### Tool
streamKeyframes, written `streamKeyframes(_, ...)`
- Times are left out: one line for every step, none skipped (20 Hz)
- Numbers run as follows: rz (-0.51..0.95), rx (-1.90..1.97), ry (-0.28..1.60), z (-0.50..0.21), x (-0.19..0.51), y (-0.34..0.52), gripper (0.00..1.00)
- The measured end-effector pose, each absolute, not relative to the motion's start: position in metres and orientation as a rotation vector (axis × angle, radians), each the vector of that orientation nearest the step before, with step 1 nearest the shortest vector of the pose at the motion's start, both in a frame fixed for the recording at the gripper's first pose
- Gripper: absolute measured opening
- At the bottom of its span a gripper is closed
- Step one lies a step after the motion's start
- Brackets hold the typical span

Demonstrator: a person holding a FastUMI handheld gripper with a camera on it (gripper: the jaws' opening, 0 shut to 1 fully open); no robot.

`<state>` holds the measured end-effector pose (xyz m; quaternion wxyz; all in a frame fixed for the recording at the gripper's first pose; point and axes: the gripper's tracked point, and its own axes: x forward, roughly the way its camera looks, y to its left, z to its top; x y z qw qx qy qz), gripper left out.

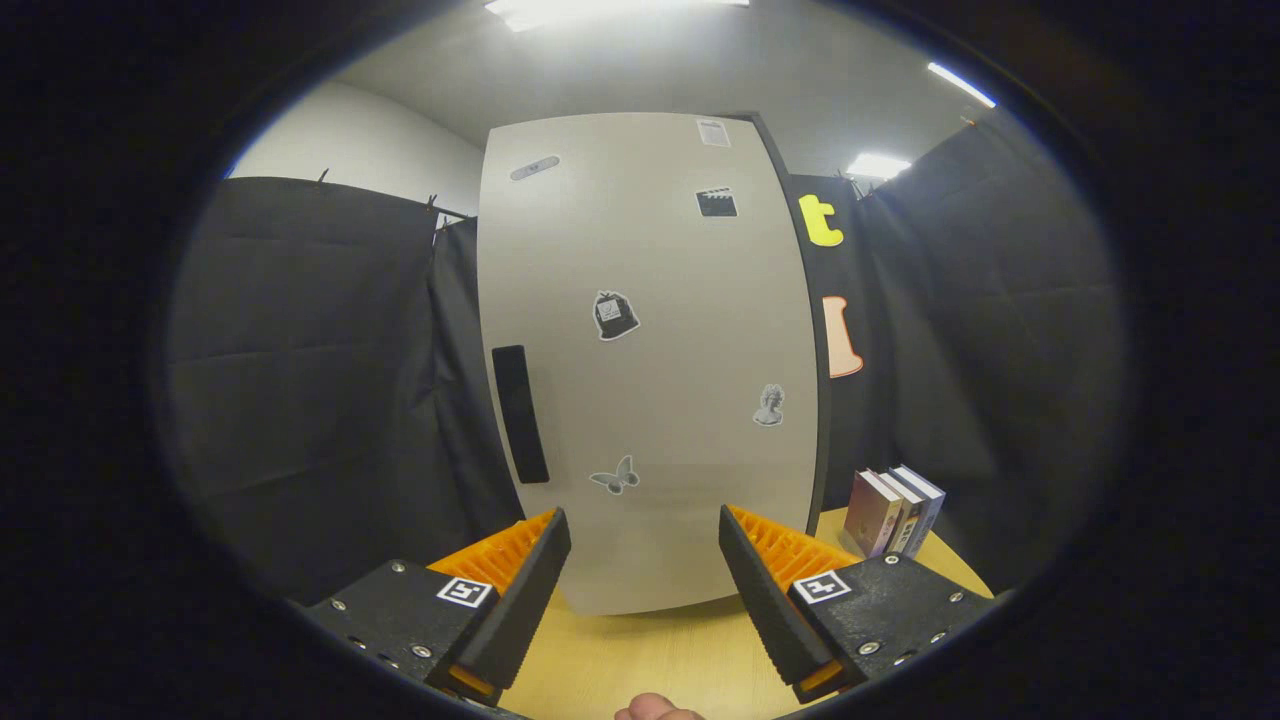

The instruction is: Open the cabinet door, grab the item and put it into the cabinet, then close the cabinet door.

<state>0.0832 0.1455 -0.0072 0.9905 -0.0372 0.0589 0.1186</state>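
The tool (645, 545) hovers with fingers apart before the closed cabinet door (650, 350); boxes (890, 512) wait on the surface (650, 655). Nothing looks done.

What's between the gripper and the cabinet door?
Nothing: the gripper view shows bare wooden table between the open gripper and the closed cabinet door.

A light wooden table (655, 655) carries the scene, its bare top showing pale yellow grain. Black cloth (300, 380) hangs in folds along the booth's back and right side, pinned up by small clips at its top edge, with a white wall (370, 135) rising behind it on the left. Overhead, bright ceiling lights (540, 10) glow against a grey ceiling.
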Motion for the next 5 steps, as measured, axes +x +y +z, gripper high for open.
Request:
streamKeyframes(0.237, -0.072, 0.117, -0.0068, 0.0831, 0.1457, 0.93)
streamKeyframes(0.236, -0.071, 0.117, -0.0069, 0.0825, 0.145, 0.93)
streamKeyframes(0.231, -0.071, 0.115, -0.0067, 0.0824, 0.1442, 0.93)
streamKeyframes(0.226, -0.07, 0.112, -0.0057, 0.0822, 0.1434, 0.93)
streamKeyframes(0.223, -0.068, 0.111, -0.0059, 0.082, 0.1431, 0.93)
